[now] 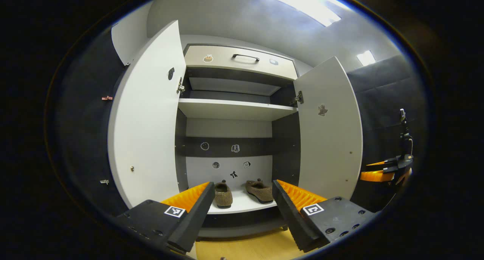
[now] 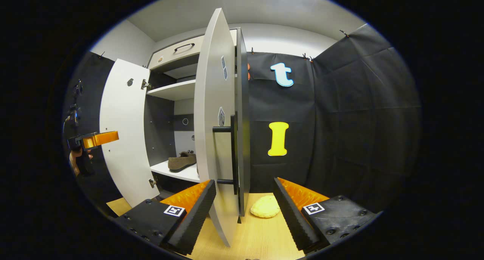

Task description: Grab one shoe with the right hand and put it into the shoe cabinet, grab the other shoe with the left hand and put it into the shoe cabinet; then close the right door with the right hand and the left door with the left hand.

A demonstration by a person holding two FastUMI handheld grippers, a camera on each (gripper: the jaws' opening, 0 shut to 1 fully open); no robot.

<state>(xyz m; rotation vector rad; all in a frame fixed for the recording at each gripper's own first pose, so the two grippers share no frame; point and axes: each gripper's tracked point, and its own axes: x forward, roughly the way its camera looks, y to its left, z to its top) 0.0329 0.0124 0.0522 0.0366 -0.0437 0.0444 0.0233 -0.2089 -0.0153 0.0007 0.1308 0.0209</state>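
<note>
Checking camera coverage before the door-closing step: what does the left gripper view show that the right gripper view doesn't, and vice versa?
Left gripper view alone: both shoes, left shoe and right shoe, side by side on the bottom shelf, plus the stickers on the back panel.

Right gripper view alone: the right door's bar handle, seen edge-on, and a yellow pad on the floor beside the cabinet.

Both: the open left door, open right door, top drawer, and each tool open and empty.

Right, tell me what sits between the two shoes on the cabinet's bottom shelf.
Nothing. In the left gripper view, the left shoe and right shoe stand apart on the bottom shelf, with bare white board between them.
</note>
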